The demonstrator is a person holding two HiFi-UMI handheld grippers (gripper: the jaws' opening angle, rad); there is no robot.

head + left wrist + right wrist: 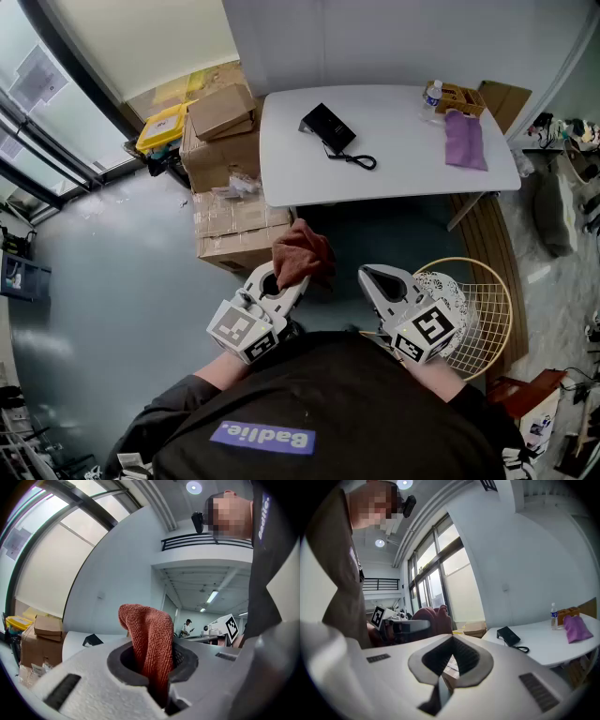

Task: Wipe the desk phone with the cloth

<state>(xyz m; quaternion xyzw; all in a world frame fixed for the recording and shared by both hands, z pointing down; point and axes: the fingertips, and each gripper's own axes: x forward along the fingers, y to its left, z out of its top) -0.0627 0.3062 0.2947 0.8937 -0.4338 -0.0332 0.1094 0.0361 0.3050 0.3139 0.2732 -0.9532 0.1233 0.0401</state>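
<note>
A black desk phone (327, 126) with a coiled cord lies on the white table (394, 178), well ahead of both grippers; it also shows in the right gripper view (508, 635) and small in the left gripper view (93, 640). My left gripper (281, 277) is shut on a rust-red cloth (302, 253), which stands up out of the jaws (149, 644). My right gripper (377, 278) is shut with nothing in it (451, 660). Both are held close to the person's body, short of the table.
Stacked cardboard boxes (225, 159) and a yellow case (161, 127) stand left of the table. On the table's right end lie a purple cloth (464, 139), a water bottle (431, 95) and a small box (459, 97). A wire basket (478, 309) sits on the floor at my right.
</note>
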